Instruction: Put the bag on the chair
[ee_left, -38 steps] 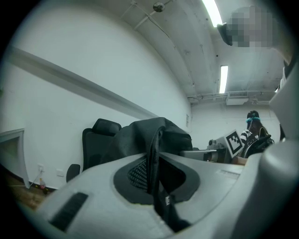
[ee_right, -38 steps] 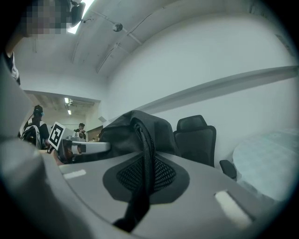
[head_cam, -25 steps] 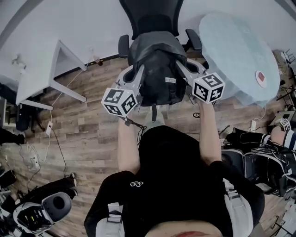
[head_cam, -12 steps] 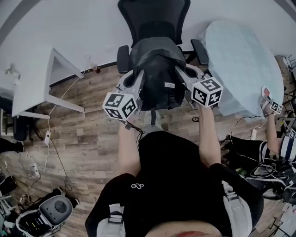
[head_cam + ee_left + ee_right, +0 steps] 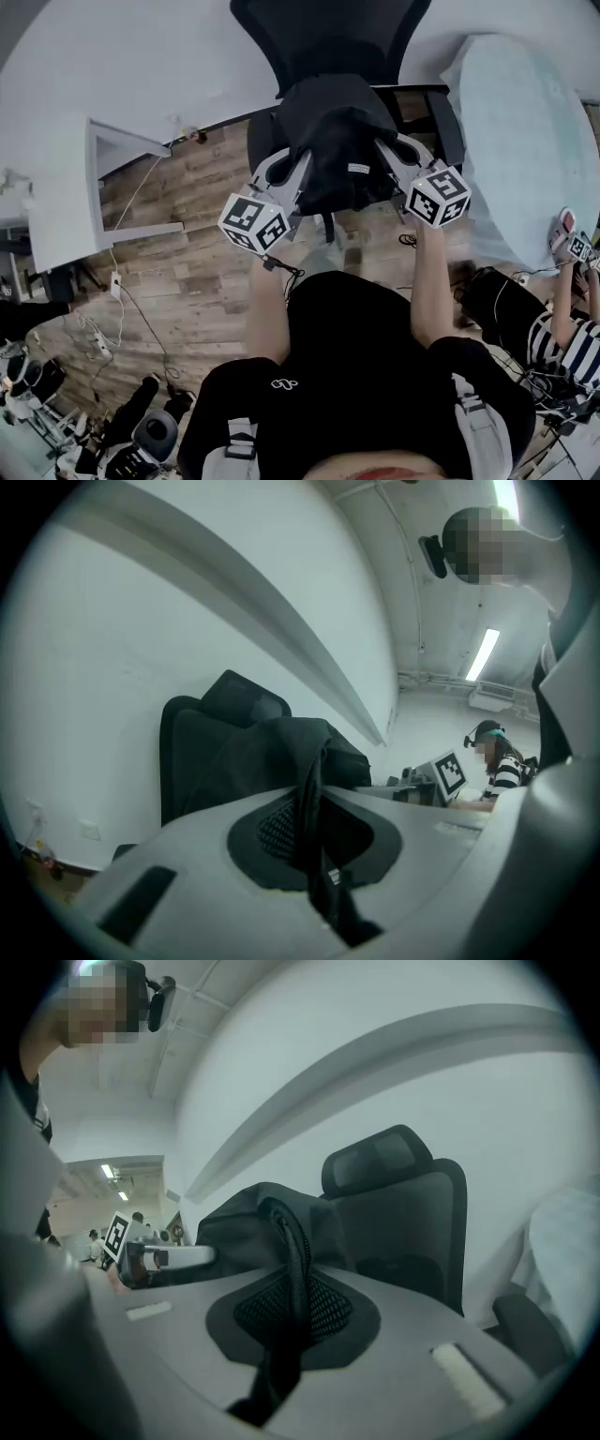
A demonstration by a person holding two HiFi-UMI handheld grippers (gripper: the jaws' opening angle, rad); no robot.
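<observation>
Now, in the head view I hold the bag [image 5: 337, 150] up between my two grippers, over the front of the chair [image 5: 328, 42]. The bag hides the seat, so I cannot tell whether it rests there yet. The left gripper [image 5: 289, 167] and right gripper [image 5: 392, 152] flank it. I judge this to be the lowering step. Next I should bring the bag down onto the seat, centred between the armrests [image 5: 450, 127], and only then let go.

A round table [image 5: 525, 122] stands just right of the chair and a white desk [image 5: 56, 206] stands to the left. Cables [image 5: 122, 300] lie on the near-left floor, and a seated person [image 5: 553, 328] is at the near right. None of these blocks the way.

In the left gripper view my jaws are pinched shut on a strap [image 5: 314, 836], with the bag beyond and the chair back behind it.

In the right gripper view the jaws are likewise clamped on a second strap [image 5: 286, 1288], and the chair back rises at the far right.
</observation>
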